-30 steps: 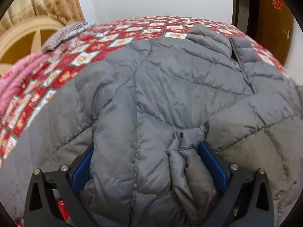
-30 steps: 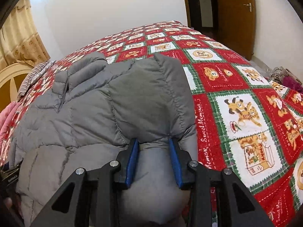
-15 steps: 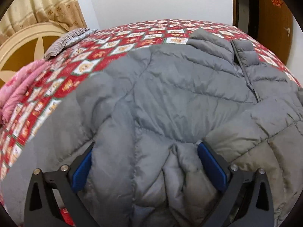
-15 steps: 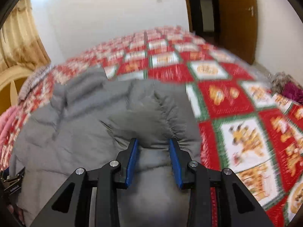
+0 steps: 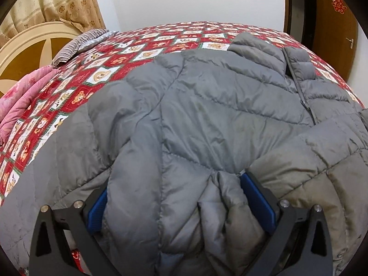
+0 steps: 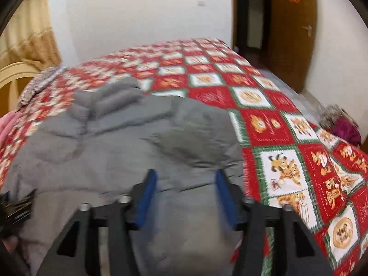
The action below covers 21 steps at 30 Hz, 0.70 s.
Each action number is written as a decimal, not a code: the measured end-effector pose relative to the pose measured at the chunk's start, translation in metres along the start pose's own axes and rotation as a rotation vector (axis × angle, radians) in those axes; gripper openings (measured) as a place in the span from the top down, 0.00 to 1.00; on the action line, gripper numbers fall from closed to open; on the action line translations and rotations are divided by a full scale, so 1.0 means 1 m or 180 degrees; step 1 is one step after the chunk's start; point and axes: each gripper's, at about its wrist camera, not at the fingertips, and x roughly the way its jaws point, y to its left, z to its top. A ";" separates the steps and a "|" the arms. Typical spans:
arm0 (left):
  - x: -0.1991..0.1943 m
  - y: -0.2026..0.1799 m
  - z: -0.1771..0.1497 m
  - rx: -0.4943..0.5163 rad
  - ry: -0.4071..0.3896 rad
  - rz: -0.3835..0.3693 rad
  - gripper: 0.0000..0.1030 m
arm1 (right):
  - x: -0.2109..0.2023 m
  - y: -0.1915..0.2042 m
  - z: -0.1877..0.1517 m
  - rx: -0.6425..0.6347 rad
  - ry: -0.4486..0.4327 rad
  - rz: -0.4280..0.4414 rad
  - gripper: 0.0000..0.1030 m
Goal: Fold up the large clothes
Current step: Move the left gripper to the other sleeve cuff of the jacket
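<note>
Nearest in the left wrist view, the left gripper (image 5: 174, 197) stands with its blue pads (image 5: 257, 202) spread wide, and a thick bunch of the grey puffer jacket (image 5: 207, 119) fills the whole gap between them. Whether the pads press on that bunch or only flank it cannot be told, since the fabric bulges over both inner faces.

In the right wrist view, which is blurred, the right gripper (image 6: 186, 193) has just been opening its jaws. The jacket's (image 6: 119, 151) padded sleeve end lies between the blue pads (image 6: 147, 197), and the fabric no longer looks pinched there; the pads sit at its sides with the bulge loose between them.

The jacket lies spread over the near part of the bed (image 5: 110, 69), front side up, its hem end toward the near edge and its collar (image 5: 253, 46) pointing to the far edge. A dark zipper (image 5: 301, 92) runs down from the collar. One sleeve (image 5: 322, 151) is folded across the body on the right of the left view.

The red patchwork bedspread (image 6: 276, 124) with cartoon squares is bare toward the bed's right edge. Along the left edge lie a pink quilt (image 5: 25, 96) and, farther on, a striped pillow (image 5: 78, 43), with a cream headboard (image 5: 34, 36) and a beige curtain (image 5: 57, 0) behind. Beyond the far edge stand a white wall (image 5: 184, 0) and a brown door (image 5: 335, 23). A small heap of clothes (image 6: 340, 124) lies off the right edge.
</note>
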 end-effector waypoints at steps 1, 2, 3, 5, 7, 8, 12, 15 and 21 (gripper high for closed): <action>0.000 0.000 0.000 0.0001 0.0000 0.0001 0.00 | -0.007 0.009 -0.004 -0.0066 -0.0029 0.0069 0.36; 0.000 0.000 0.000 0.0001 0.0002 0.0000 0.00 | -0.009 0.018 -0.009 -0.0152 0.0007 0.0106 0.36; 0.001 0.001 0.001 -0.0001 0.0003 -0.0004 0.00 | -0.007 0.025 -0.014 -0.0204 0.0081 0.0138 0.36; 0.001 0.002 0.001 -0.0011 0.0004 -0.0017 0.00 | 0.006 0.033 -0.028 -0.0215 0.0254 0.0216 0.36; 0.002 0.003 0.001 -0.0028 0.0005 -0.0040 0.00 | 0.019 0.036 -0.040 -0.0274 0.0322 0.0121 0.36; 0.002 0.004 0.001 -0.0036 0.0008 -0.0052 0.00 | 0.024 0.037 -0.046 -0.0290 0.0323 0.0107 0.36; 0.003 0.004 0.001 -0.0050 0.0025 -0.0073 0.00 | 0.021 0.042 -0.046 -0.0338 0.0338 0.0028 0.36; 0.004 0.005 0.001 -0.0060 0.0028 -0.0086 0.00 | -0.004 0.048 -0.044 -0.0298 0.0161 0.0051 0.36; 0.004 0.006 0.002 -0.0062 0.0034 -0.0094 0.00 | 0.013 0.069 -0.067 -0.0421 0.0282 0.0177 0.36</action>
